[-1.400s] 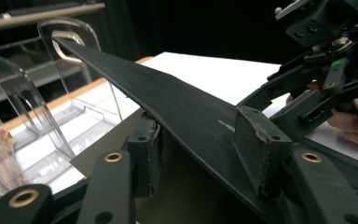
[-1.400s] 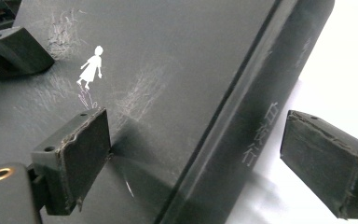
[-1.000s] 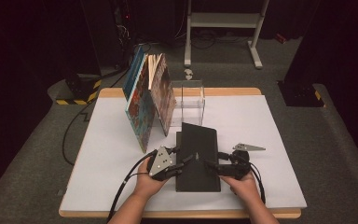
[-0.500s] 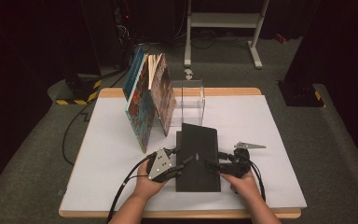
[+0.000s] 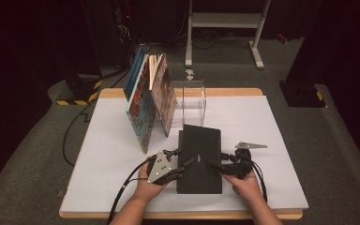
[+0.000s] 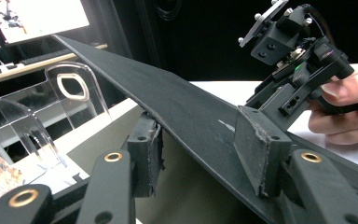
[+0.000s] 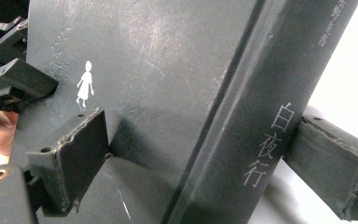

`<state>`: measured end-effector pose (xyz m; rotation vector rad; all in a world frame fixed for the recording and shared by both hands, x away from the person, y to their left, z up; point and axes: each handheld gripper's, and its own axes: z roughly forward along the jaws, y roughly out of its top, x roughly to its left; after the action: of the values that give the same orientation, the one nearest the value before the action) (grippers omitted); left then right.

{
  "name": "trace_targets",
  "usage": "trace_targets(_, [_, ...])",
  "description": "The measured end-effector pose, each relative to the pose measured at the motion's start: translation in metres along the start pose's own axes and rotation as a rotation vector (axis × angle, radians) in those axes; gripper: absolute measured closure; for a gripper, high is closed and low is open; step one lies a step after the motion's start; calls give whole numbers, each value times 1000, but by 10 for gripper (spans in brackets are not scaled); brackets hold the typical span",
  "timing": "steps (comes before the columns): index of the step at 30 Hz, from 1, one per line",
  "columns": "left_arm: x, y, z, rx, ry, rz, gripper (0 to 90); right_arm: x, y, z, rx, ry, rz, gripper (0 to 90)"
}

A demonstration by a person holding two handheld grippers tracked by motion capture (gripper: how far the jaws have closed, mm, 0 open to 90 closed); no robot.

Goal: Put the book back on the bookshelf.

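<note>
High view: black book [image 5: 199,159] clamped between left tongs [image 5: 180,165] and right tongs [image 5: 214,165].

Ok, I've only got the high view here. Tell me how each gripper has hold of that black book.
Observer: The left gripper straddles the page edge of the black book. One pad is on top of the cover, the other below the cover's edge, by the pale pages.
Operator: Now the right one.
Observer: The right gripper straddles the spine, with one pad on each cover.
Operator: Read me that spine.
Observer: It has white characters, 白夜行. A small white figure is printed on the cover beside it.
</note>
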<state>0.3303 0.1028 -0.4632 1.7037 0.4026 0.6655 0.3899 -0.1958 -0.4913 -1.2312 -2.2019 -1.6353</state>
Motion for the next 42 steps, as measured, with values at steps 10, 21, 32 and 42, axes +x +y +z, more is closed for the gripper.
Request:
trace_targets(10, [1, 5, 0, 61, -16, -113, 544, 12, -3, -7, -28, -62, -53, 93])
trace_targets(21, [1, 8, 2, 89, -28, -281, 590, 23, -6, -16, -60, -103, -104, 137])
trace_targets(32, [1, 6, 4, 110, -32, -376, 591, 33, -10, -23, -92, -140, -158, 209])
trace_targets(42, [-1, 7, 3, 112, -32, -385, 591, 38, -12, -27, -107, -152, -184, 230])
